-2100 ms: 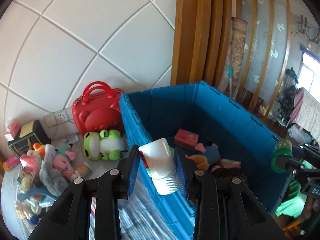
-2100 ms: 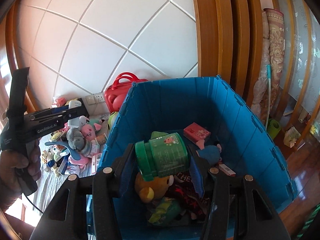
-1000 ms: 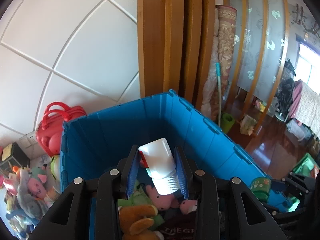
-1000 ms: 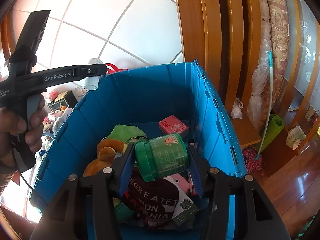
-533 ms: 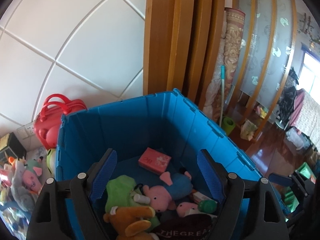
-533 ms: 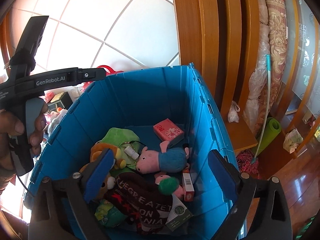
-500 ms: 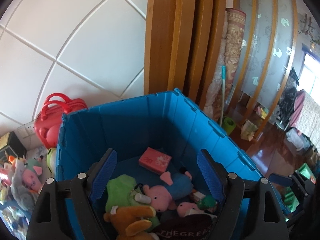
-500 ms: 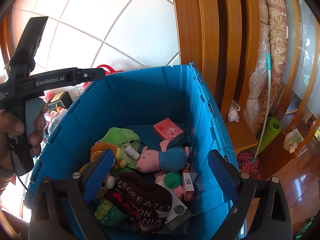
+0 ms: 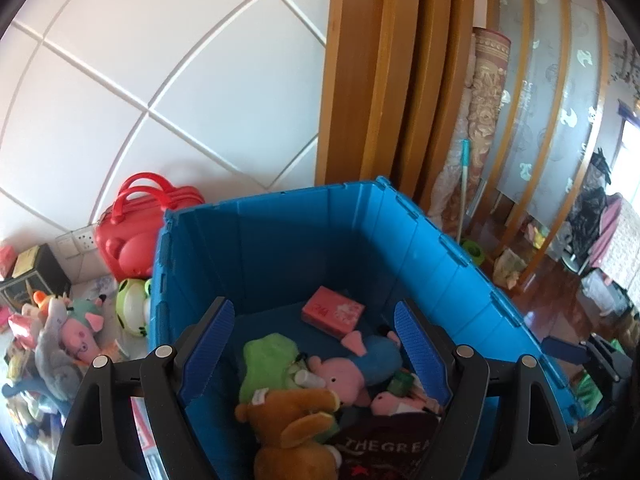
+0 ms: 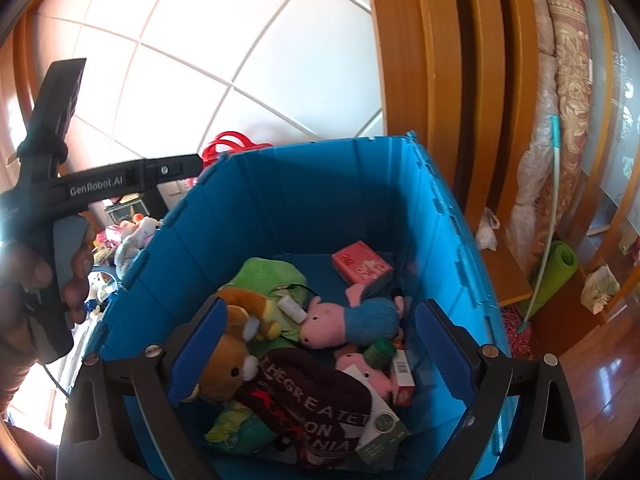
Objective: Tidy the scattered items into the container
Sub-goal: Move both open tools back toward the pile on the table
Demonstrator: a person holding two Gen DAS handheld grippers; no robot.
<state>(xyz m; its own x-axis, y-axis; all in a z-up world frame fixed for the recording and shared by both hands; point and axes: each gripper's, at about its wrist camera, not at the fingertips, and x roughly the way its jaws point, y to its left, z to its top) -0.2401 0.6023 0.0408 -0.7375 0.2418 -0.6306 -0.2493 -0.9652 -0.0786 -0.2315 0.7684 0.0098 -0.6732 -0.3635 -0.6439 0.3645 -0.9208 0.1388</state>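
Blue crate point(image 10: 436, 216) now holds both pieces that were in the grippers a moment ago. A second back the left gripper point(image 9: 316, 344) pinched a white tube with a screw cap and the right gripper point(image 10: 316, 344) pinched a green jar; both now hang over the crate with jaws spread wide and nothing between the pads. The white tube point(image 10: 292, 307) lies inside the crate against the pink pig plush point(image 10: 344, 322), on the edge of the green plush point(image 10: 264, 276). The green jar point(image 10: 378, 353) has come to rest deeper in the crate, on the other side of the pig plush, beside a small red-and-white box point(image 10: 402, 370). From the left wrist view the tube point(image 9: 308, 378) and jar point(image 9: 401, 381) sit on either side of the pig's head.

Judged from this, one double drop is finished and both grippers are free for the next pick. Plenty is left: outside the crate, on its left side, a heap of small plush toys point(image 9: 64, 340), a green frog toy point(image 9: 134, 306) right against the crate wall and a red handbag-shaped case point(image 9: 138, 228) behind it wait to be collected. The left gripper is the nearer one to that heap.
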